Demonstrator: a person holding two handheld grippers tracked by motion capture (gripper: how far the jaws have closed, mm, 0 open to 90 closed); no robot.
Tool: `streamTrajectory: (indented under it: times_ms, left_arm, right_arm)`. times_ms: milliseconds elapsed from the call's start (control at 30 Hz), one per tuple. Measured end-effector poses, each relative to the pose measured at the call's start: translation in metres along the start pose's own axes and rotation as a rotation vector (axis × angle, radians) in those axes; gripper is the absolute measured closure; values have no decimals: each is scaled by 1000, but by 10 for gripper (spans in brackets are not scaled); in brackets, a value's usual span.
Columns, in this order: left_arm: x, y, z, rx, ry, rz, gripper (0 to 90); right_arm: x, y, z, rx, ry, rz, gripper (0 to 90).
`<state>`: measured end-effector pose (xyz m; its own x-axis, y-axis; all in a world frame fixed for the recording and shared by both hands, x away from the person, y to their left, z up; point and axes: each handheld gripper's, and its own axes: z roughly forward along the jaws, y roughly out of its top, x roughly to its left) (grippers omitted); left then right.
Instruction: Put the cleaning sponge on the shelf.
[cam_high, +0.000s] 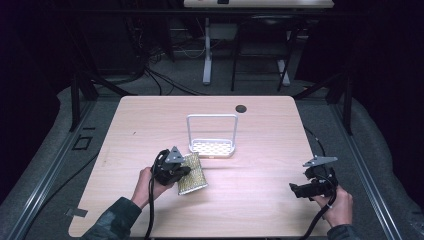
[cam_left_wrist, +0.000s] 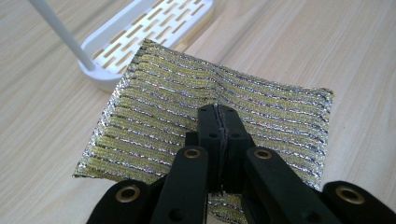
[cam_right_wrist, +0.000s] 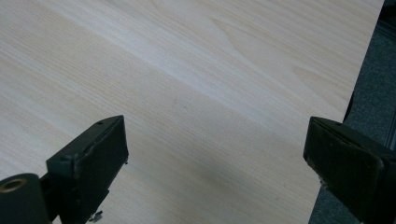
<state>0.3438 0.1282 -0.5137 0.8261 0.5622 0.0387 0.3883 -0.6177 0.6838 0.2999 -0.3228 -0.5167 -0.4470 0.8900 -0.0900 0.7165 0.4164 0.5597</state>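
Your left gripper (cam_left_wrist: 219, 114) has its jaws pinched tight on the gold scouring cloth (cam_left_wrist: 154, 121), lifted beside the white rack (cam_high: 212, 146). Judging by this, pickup is done, placing remains. Your right gripper (cam_right_wrist: 215, 154) rests wide open, holding nothing, over the table (cam_high: 260, 200).

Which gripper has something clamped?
The left gripper: its jaws are shut on the gold scouring pad. The right gripper stands wide open over bare table.
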Motion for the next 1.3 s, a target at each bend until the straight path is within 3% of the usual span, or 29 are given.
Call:
streamTrajectory:
  times_ms: [400, 667, 1300]
  left_arm:
    - [-6, 14, 10, -15, -27, 36, 896]
    - [-10, 32, 21, -31, -39, 66, 895]
    - [-4, 57, 42, -58, -2, 60, 896]
  right_arm:
    - [0, 0, 0, -8, -4, 1, 57]
    - [0, 0, 0, -8, 0, 0, 57]
    - [-1, -1, 0, -8, 0, 3, 56]
